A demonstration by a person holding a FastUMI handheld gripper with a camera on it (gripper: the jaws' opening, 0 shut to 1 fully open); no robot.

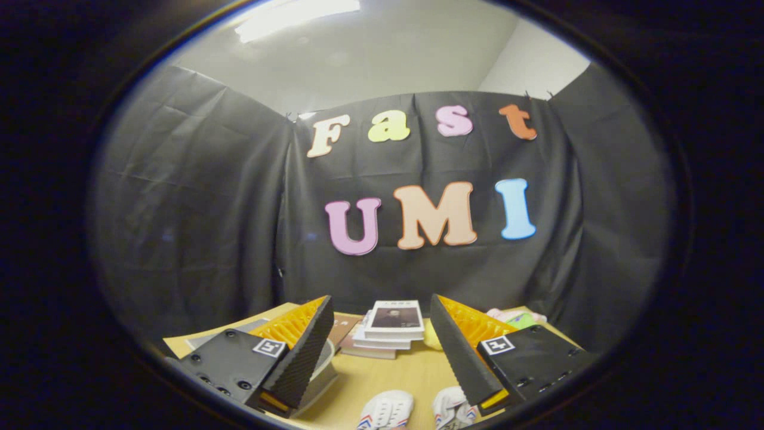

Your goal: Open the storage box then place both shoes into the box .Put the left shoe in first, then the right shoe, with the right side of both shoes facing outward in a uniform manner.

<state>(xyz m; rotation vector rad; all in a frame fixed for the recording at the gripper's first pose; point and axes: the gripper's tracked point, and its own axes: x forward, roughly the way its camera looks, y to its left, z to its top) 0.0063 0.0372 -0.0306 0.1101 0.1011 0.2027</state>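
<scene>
Tongs: your tongs hang wide apart above the surface, with nothing between their fingers.
Shoes: two white shoes lie side by side on the surface, low between your fingers, the right one just beside the right finger.
Books: a stack of books sits beyond the fingers, by the booth wall.
Storage box: a grey edge under your left finger may be it; you cannot tell.

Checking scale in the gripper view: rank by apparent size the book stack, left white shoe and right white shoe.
1. Stack of books, largest, beyond the open fingers.
2-3. Left white shoe and right white shoe: alike, both cut off; unranked.
</scene>
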